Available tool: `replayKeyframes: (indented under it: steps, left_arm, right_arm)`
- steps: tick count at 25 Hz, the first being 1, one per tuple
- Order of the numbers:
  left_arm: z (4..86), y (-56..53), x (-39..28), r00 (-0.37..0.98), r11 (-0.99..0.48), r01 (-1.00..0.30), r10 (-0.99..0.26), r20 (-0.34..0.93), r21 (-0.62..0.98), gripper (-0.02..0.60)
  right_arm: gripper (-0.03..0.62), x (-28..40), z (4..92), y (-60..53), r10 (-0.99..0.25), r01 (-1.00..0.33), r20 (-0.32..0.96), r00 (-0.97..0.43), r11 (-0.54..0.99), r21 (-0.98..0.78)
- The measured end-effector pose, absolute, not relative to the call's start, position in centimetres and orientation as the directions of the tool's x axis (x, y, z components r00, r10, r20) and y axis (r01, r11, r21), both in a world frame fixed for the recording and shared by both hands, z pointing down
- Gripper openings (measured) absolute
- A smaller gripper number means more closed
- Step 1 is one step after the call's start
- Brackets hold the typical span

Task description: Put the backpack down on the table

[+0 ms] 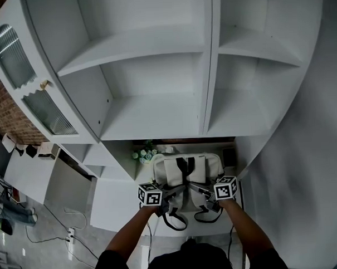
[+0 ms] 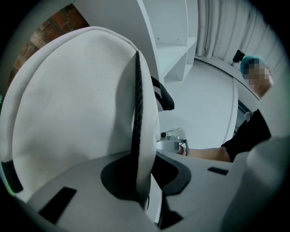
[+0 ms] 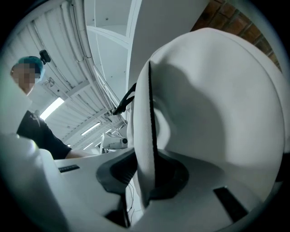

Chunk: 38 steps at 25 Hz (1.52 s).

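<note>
Backpack (image 1: pixel 187 170) stands on the table (image 1: pixel 116 208), left gripper (image 2: pixel 145 181) and right gripper (image 3: pixel 147 179) jaws clamping its straps (image 2: pixel 81 113).

Tall white open shelving unit (image 1: pixel 154 65); ribbed-glass cabinet door (image 1: pixel 47 111) at left; small pale flower bunch (image 1: pixel 144 154); red brick wall (image 1: pixel 6 116).

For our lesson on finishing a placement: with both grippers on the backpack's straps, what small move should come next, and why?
Probably open both jaws. The backpack appears to rest on the table, while the left gripper and right gripper each pinch a shoulder strap.
</note>
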State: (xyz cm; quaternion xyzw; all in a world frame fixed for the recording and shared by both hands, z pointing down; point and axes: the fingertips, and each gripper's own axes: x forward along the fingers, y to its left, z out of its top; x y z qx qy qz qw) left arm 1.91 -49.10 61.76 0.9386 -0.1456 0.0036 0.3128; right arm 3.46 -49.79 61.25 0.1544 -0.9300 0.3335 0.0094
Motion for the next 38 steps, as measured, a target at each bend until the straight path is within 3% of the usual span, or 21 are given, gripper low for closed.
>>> replayKeyframes:
  steps: [9, 14, 24, 38]
  left_arm:
    - [61.1, -50.4, 1.2, 0.939, -0.739, -0.317, -0.332, 0.089, 0.595, 0.070]
    - [60.9, -50.8, 0.7, 0.930, -0.722, -0.330, -0.358, 0.079, 0.608, 0.127]
    - [60.5, -49.6, -1.1, 0.908, -0.735, -0.386, -0.409, 0.091, 0.557, 0.160]
    - [60.9, -46.8, -3.5, 0.888, -0.723, -0.442, -0.437, 0.145, 0.531, 0.206]
  right_arm:
    - [0.131, 4.8, 61.4, -50.8, -0.403, -0.462, 0.226, -0.887, 0.752, -0.471]
    - [0.161, 6.4, 61.9, -51.5, -0.464, -0.516, 0.236, -0.854, 0.694, -0.502]
    - [0.161, 8.8, 61.8, -51.2, -0.557, -0.622, 0.286, -0.780, 0.636, -0.457]
    - [0.166, 9.7, 59.1, -48.4, -0.667, -0.693, 0.235, -0.707, 0.588, -0.417]
